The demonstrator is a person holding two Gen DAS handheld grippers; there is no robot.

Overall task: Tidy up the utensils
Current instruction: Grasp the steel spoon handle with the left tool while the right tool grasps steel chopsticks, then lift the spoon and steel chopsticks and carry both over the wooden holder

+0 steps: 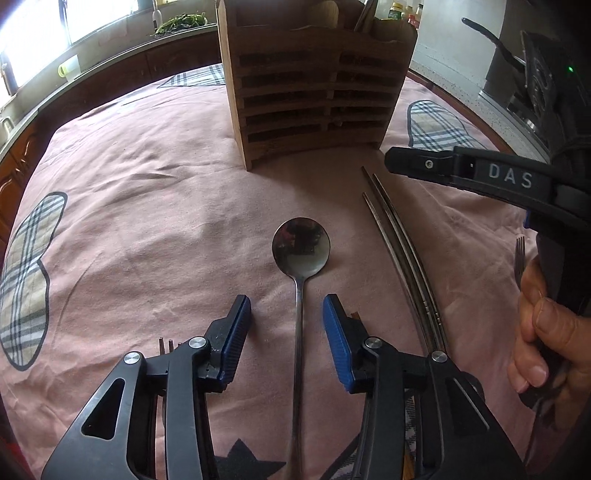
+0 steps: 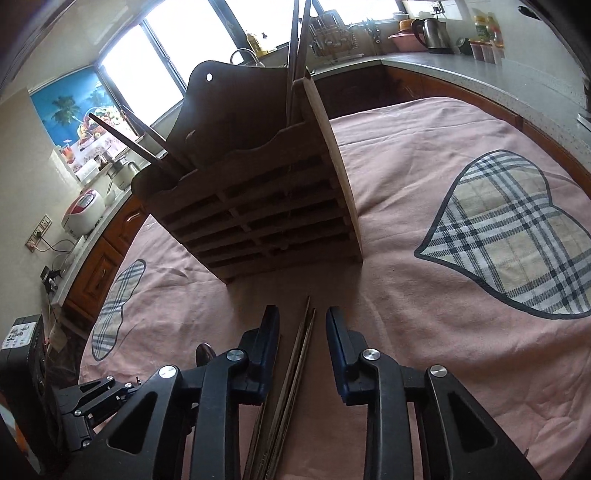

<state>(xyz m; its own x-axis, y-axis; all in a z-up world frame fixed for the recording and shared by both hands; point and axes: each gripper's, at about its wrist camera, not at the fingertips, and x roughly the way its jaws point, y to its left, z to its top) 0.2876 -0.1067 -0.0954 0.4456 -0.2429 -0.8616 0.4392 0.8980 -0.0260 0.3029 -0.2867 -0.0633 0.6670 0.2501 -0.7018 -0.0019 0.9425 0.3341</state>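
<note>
A steel spoon (image 1: 301, 243) lies on the pink cloth (image 1: 147, 184), bowl toward the wooden utensil holder (image 1: 314, 92). My left gripper (image 1: 287, 301) straddles the spoon's handle, its blue pads clear of the handle on both sides, so it is open. To the right lies a pair of metal chopsticks (image 1: 399, 240). In the right wrist view these chopsticks (image 2: 295, 354) run between the fingers of my right gripper (image 2: 303, 312), with a gap at each pad; it is open. The holder (image 2: 266, 206) stands just beyond, with chopsticks (image 2: 295, 55) upright in it.
A fork (image 1: 519, 258) lies at the right, partly behind the hand (image 1: 546, 332) that grips the right tool. Brown stick ends (image 1: 162, 345) poke out under the left gripper. Kitchen counters (image 2: 461, 70) with a kettle (image 2: 430, 33) and a rice cooker (image 2: 83, 214) ring the table.
</note>
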